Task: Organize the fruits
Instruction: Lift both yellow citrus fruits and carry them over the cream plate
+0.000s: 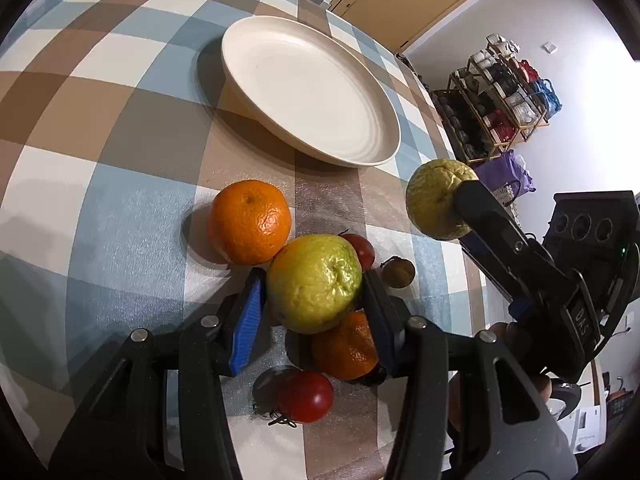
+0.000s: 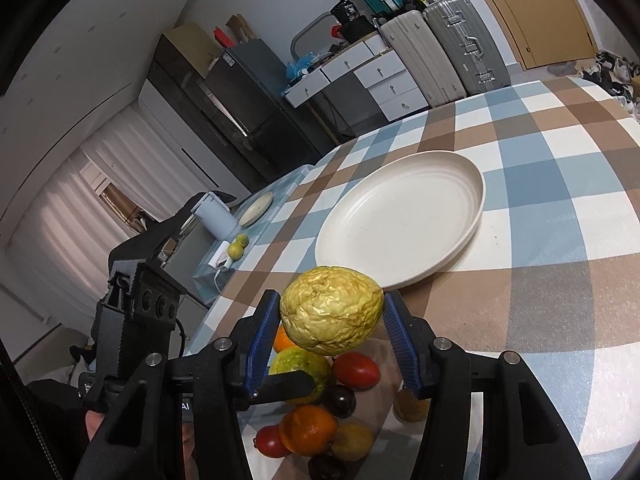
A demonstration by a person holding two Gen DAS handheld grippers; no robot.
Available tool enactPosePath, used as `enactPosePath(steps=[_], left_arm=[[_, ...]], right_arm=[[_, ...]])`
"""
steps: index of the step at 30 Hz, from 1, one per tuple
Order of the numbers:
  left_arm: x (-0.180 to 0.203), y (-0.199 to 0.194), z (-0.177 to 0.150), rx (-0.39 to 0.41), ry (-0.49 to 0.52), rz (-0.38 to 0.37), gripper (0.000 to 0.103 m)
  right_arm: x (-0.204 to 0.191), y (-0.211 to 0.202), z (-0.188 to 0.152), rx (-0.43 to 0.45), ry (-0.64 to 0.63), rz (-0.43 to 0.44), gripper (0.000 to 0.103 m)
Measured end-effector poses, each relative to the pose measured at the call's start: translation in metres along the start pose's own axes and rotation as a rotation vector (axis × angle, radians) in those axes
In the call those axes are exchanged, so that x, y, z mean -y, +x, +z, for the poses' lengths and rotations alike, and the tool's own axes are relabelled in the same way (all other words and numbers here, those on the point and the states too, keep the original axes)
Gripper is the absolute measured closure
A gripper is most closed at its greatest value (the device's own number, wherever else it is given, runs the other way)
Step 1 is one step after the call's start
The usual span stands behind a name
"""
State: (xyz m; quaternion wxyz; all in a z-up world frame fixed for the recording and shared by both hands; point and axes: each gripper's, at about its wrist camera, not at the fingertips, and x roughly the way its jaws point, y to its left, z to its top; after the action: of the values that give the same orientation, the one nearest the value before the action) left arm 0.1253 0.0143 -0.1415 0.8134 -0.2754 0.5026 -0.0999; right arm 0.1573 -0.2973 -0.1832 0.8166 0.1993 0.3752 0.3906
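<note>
A green-yellow guava [image 1: 314, 282] lies in a pile of fruit on the checked tablecloth. My left gripper [image 1: 312, 294] is shut on it, its blue pads [image 1: 248, 320] against both sides. Around it lie an orange [image 1: 250, 222], a second orange [image 1: 344, 348], two red tomatoes [image 1: 306, 396] and a small brown fruit [image 1: 398, 272]. My right gripper [image 2: 332, 320] is shut on a wrinkled yellow fruit [image 2: 331, 314], held in the air above the pile and just short of the empty cream plate [image 2: 400, 220]. That fruit [image 1: 440, 200] and the plate [image 1: 312, 80] show in the left wrist view too.
The table edge runs left of the plate in the right wrist view. Beyond it a low side table [image 2: 224, 256] carries a small dish, a white kettle and two green fruits. Suitcases [image 2: 448, 48] and drawers stand at the far wall. A shoe rack [image 1: 496, 96] stands beyond the table's right edge.
</note>
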Motion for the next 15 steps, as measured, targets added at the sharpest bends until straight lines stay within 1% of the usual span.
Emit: enactPosePath(steps=[5,9,15], left_arm=[[0.003,-0.006,-0.004,0.012,0.03,0.011,0.058],[0.004,-0.011,-0.008,0.02,0.041,0.002,0.058],[0.008,-0.019,-0.012,0.04,0.068,-0.009,0.058]], right_arm=[[0.001,-0.001,-0.001,0.001,0.002,-0.005,0.049],[0.002,0.0,-0.001,0.003,0.004,-0.029,0.049],[-0.002,-0.005,-0.003,0.011,-0.001,-0.04,0.049]])
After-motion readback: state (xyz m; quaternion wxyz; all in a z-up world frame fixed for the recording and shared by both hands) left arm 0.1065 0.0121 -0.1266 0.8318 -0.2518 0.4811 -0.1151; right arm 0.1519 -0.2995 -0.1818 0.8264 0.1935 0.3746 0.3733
